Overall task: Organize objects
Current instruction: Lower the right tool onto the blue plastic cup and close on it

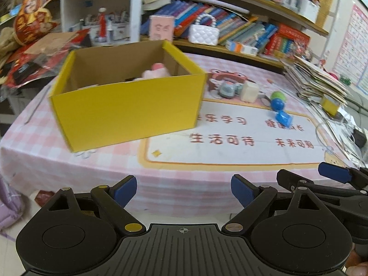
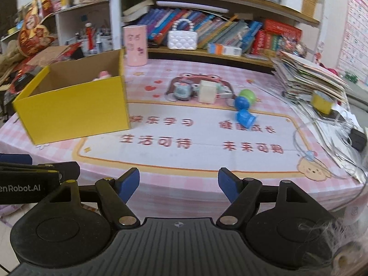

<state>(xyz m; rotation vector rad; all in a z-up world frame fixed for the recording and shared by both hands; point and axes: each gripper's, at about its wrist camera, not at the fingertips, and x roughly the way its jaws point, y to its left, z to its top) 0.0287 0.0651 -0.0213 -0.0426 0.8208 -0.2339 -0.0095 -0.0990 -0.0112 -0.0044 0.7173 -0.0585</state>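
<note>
While both tools, left tool [image 1: 184,189] and right tool [image 2: 179,185], are hanging wide and empty at counter [image 2: 207,156] edge, loose toys [image 2: 243,105] are sitting mid-counter right of yellow box [image 2: 76,105]; risk: round ones rolling off if nudged.

Black hand-held gripper [image 1: 184,191], blue pads [image 1: 241,189]

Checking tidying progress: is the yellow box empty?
Not empty: a pink plush toy sits inside the open-topped yellow box.
</note>
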